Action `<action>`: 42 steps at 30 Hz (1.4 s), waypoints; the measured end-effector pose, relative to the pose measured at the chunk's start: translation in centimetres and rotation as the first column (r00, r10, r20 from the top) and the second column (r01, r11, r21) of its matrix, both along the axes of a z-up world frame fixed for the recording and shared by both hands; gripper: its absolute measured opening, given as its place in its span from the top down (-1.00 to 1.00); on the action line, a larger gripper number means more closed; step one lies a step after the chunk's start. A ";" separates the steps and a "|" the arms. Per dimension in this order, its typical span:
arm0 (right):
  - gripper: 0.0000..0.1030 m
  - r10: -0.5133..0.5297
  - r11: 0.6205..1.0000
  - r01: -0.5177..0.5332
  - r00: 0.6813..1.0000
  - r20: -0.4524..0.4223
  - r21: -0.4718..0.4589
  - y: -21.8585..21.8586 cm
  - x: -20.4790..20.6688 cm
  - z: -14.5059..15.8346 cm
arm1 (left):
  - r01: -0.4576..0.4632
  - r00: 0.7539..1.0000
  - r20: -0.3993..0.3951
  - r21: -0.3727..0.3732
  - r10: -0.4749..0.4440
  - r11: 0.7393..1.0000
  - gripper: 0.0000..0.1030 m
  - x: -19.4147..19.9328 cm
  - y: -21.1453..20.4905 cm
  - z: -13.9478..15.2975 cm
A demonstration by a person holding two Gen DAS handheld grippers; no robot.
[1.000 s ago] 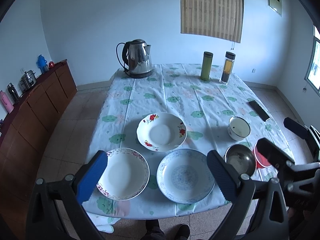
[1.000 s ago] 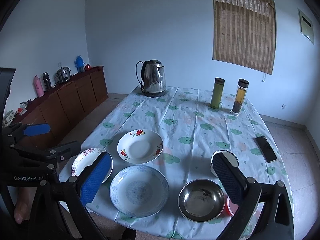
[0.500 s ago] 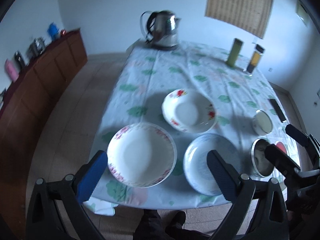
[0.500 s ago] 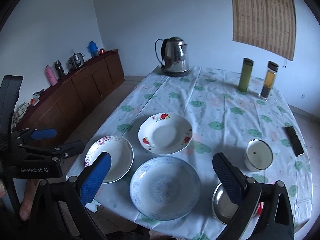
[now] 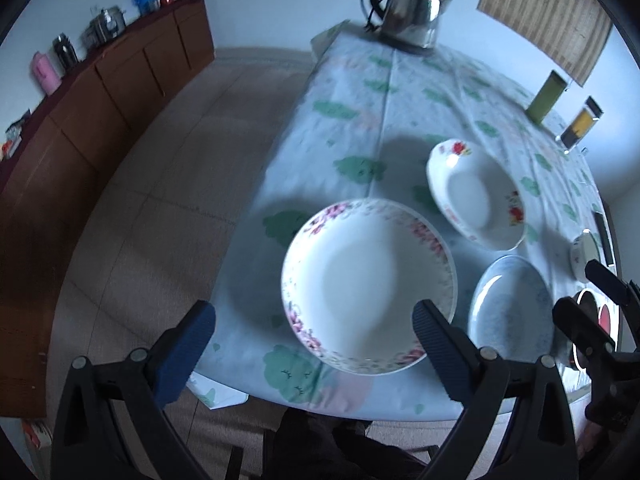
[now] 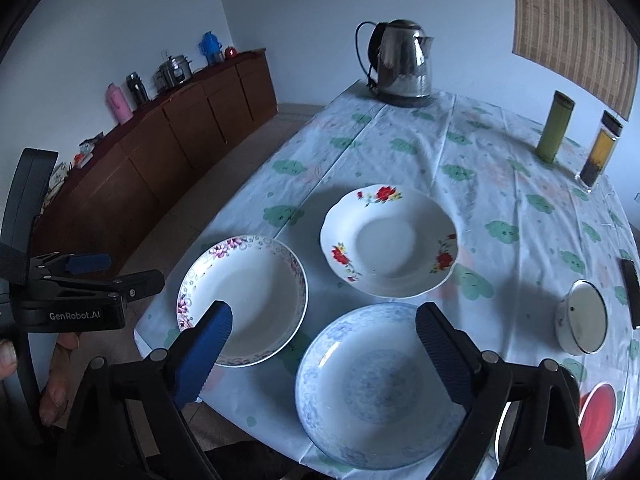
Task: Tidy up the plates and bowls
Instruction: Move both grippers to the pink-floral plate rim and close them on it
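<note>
Three plates lie on the near end of the clothed table (image 6: 500,184). My left gripper (image 5: 312,316) is open and points steeply down over the near rim of the pink-rimmed plate (image 5: 368,284), without touching it. The red-flower plate (image 5: 476,192) sits further back. My right gripper (image 6: 324,314) hangs over the blue-patterned plate (image 6: 380,384); its jaws are closing, and nothing is pressed between the pads. A white enamel bowl (image 6: 584,316) and a red bowl (image 6: 598,420) sit at the right. The right arm half hides a steel bowl (image 6: 500,436).
A steel kettle (image 6: 400,64), a green flask (image 6: 554,128) and a glass bottle (image 6: 600,152) stand at the far end. A black phone (image 6: 632,292) lies by the right edge. A brown sideboard (image 6: 160,148) lines the left wall. The table's near edge is just below the plates.
Both grippers have dropped and come closer to the plates. The left one swung over the pink-rimmed plate, the right one over the blue plate. The right fingers stand slightly narrower.
</note>
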State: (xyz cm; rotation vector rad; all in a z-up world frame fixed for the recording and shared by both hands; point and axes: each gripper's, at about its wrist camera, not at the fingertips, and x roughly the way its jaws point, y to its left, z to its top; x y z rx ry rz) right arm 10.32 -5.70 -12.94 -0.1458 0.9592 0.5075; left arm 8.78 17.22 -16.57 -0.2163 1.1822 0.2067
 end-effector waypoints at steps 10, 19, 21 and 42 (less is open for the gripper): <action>-0.63 0.053 0.997 -0.057 0.995 -0.087 -0.042 3.9 1.8 -4.3 | -0.011 0.995 -0.100 -0.046 0.006 0.999 -0.66 1.7 2.2 -4.7; -0.40 0.061 0.995 -0.071 0.989 -0.134 -0.068 5.6 3.5 -6.9 | -0.007 0.990 -0.139 -0.069 -0.003 0.998 -0.40 3.1 3.0 -6.6; -0.39 0.061 0.995 -0.072 0.988 -0.139 -0.072 5.8 3.8 -7.3 | -0.005 0.990 -0.140 -0.068 -0.004 0.998 -0.35 3.2 3.0 -6.8; 0.09 0.089 0.986 -0.116 0.974 -0.208 -0.122 7.0 5.5 -10.9 | -0.014 0.981 -0.191 -0.113 -0.008 0.993 0.33 4.0 3.2 -9.0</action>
